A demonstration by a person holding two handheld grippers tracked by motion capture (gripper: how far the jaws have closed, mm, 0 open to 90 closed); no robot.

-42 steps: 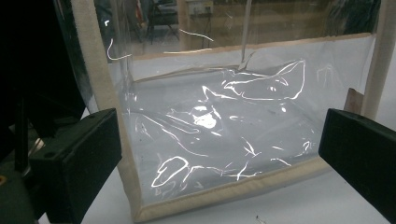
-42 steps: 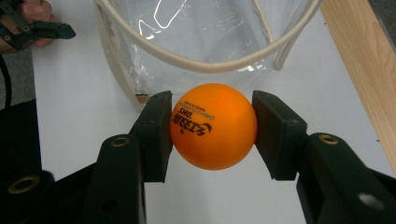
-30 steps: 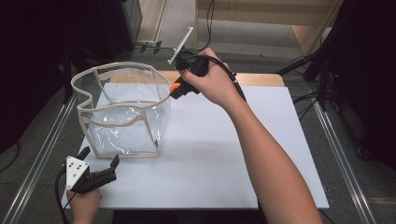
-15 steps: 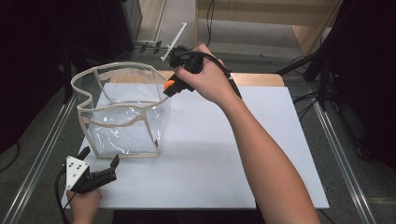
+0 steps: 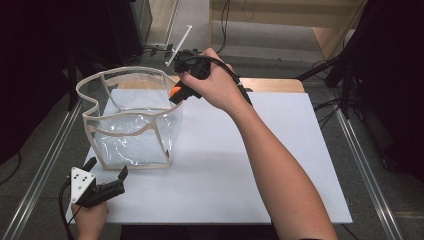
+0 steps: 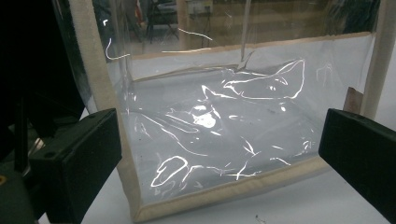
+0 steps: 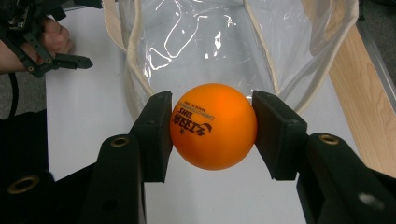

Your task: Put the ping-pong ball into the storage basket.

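- High view: the right gripper (image 5: 176, 93), clenched on an orange ball (image 5: 175, 91), sits at the near-right rim of the clear bag (image 5: 131, 131), which stands open-mouthed on the white worktop (image 5: 240, 165). Compared with a second ago, the hand has drifted slightly back and toward the bag's rim, so the ball now hangs at the edge of the opening rather than beside it. The left gripper (image 5: 107, 185) has stayed parked at the worktop's near-left corner, just in front of the bag, not touching it.
- Left gripper view: its two black fingers (image 6: 74, 163) stand wide apart with nothing between them, released; beyond them is the bag's (image 6: 224, 130) front wall with its cream trim, its bottom edge resting on the worktop.
- Right gripper view: the fingers (image 7: 154, 135) press on either side of the ball (image 7: 213, 126), which carries dark print, and the bag's (image 7: 201, 42) open mouth lies directly beyond it. The left gripper (image 7: 42, 51) shows farther off, at the upper left.
- Judgement: the ball seems about ready to drop; a small further move over the mouth, then letting go, should land it inside.
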